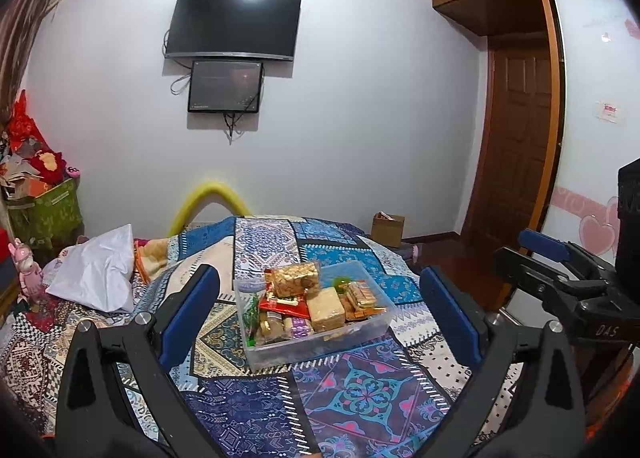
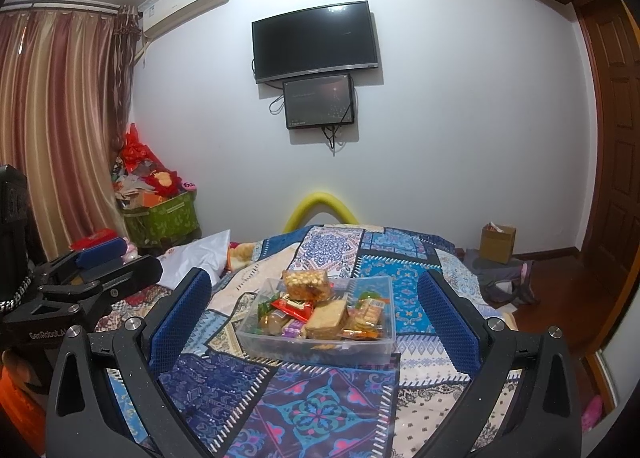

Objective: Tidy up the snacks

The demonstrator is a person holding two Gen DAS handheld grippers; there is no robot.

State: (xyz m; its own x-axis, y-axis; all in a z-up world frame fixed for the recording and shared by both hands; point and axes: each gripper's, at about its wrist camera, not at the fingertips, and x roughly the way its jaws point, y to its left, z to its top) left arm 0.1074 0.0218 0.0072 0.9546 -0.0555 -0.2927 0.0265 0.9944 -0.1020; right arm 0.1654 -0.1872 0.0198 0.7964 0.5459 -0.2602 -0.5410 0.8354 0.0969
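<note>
A clear plastic bin [image 1: 312, 356] [image 2: 320, 350] sits on the patchwork bed cover, filled with wrapped snacks. On top lies a peanut brittle pack [image 1: 296, 278] [image 2: 307, 284]. Below it are a red wrapper [image 1: 282, 303], a square biscuit pack [image 1: 327, 308] [image 2: 328, 318] and an orange cracker pack [image 1: 360, 296] [image 2: 370, 312]. My left gripper [image 1: 319, 272] is open, short of the bin, with nothing between its blue pads. My right gripper [image 2: 314, 275] is open too, also on the near side of the bin and holding nothing. The two grippers are side by side.
A white plastic bag [image 1: 100, 270] [image 2: 196, 258] lies on the bed to the left. A green basket [image 2: 160, 218] full of clutter stands by the curtain. On the floor to the right are a cardboard box [image 2: 498, 242] and clothes [image 2: 504, 282], near a wooden door.
</note>
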